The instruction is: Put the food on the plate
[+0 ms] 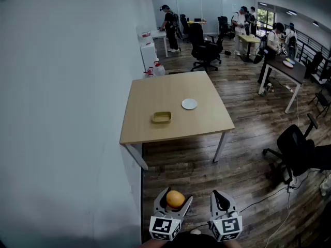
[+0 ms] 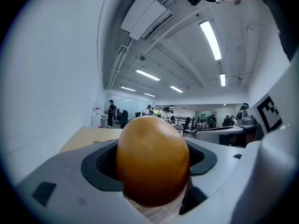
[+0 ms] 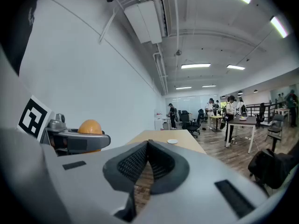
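An orange round fruit [image 1: 175, 198] sits clamped between the jaws of my left gripper [image 1: 174, 200] at the bottom of the head view; it fills the left gripper view [image 2: 152, 166]. My right gripper [image 1: 221, 201] is beside it, jaws shut with nothing between them [image 3: 145, 164]. From the right gripper view the fruit [image 3: 89, 127] shows at the left. Far ahead stands a wooden table [image 1: 150, 93] with a small white plate [image 1: 189, 104] and a shallow yellow tray [image 1: 161, 118] on it. Both grippers hang over the wooden floor, well short of the table.
A white wall [image 1: 62, 112] runs along the left, close to the table. A black office chair [image 1: 297, 151] stands at the right, with cables on the floor near it. Further back are chairs, desks and several people [image 1: 243, 22]. A jug [image 1: 158, 69] sits behind the table.
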`<state>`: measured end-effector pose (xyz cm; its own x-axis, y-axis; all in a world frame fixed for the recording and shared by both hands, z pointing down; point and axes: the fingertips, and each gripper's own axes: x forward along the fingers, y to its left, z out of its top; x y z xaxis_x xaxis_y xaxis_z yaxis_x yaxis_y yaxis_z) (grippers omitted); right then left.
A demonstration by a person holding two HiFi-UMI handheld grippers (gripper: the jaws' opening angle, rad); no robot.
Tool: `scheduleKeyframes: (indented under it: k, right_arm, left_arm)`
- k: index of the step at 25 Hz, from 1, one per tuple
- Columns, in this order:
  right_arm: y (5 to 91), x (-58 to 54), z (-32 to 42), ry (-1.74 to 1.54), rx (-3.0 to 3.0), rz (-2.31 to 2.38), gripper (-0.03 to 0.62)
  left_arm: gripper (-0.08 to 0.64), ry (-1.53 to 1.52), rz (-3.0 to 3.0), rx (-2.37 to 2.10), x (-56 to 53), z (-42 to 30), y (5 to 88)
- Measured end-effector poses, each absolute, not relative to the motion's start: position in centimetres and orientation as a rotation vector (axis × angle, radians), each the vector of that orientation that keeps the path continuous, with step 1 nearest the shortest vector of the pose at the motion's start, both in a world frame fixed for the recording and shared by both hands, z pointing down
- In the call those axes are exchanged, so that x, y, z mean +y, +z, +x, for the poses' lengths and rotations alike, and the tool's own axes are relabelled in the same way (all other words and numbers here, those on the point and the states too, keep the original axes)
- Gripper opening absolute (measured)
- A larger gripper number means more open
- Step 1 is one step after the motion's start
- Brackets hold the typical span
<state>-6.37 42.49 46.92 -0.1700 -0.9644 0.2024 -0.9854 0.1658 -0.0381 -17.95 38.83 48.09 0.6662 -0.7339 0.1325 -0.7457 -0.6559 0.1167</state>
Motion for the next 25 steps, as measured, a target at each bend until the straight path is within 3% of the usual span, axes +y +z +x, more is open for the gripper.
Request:
scheduleKeyframes:
  k: [16, 25]
  right_arm:
    - [49.6, 43.1, -0.5, 0.376, -2.308, 2.008, 0.06]
    - [51.0, 37.3, 3.1, 0.411, -2.222, 2.046, 0.06]
  left_arm:
    - [0.344, 0.162, 2.733, -1.206, 38.6, -14.1, 49.6]
    - [0.344, 0.182, 2.739, -1.067, 31.5, -9.2, 52.2]
